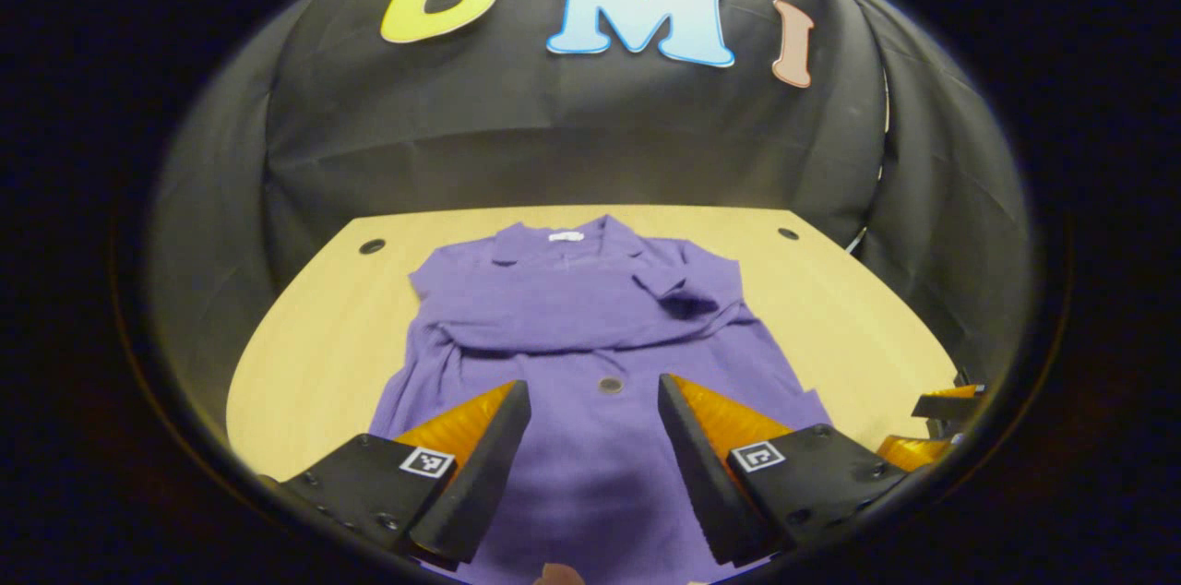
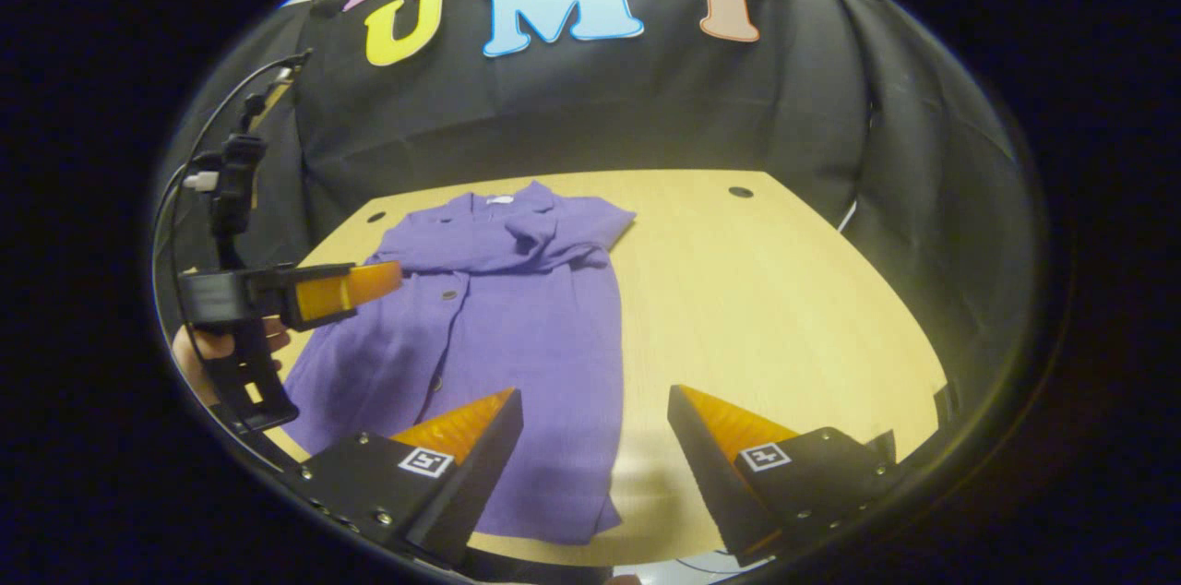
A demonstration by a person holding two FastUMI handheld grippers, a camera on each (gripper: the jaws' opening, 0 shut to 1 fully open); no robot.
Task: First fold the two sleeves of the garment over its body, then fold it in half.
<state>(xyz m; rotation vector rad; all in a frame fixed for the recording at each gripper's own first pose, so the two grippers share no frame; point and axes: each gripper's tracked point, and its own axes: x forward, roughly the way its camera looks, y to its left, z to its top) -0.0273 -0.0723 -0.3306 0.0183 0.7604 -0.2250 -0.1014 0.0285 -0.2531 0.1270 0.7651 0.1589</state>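
Left gripper view: left gripper (image 1: 594, 423) released, hovering above purple garment (image 1: 590, 327) on tabletop (image 1: 314, 317). Sleeves (image 1: 678, 290) lie across chest; collar at 12 o'clock, hem at 6, long axis between.

Right gripper view: right gripper (image 2: 595, 437) released at hem's 3 o'clock corner. Halving likely next: pinch both hem corners evenly, carry toward collar.

- The left gripper (image 1: 595, 400) is held with its jaws spread wide apart, nothing pinched between them.
- The right gripper (image 2: 595, 405) is likewise held with its jaws wide apart and empty.
- In the right gripper view, the left gripper is seen gripped from below by a hand (image 2: 217, 347), its fingers pointing sideways.
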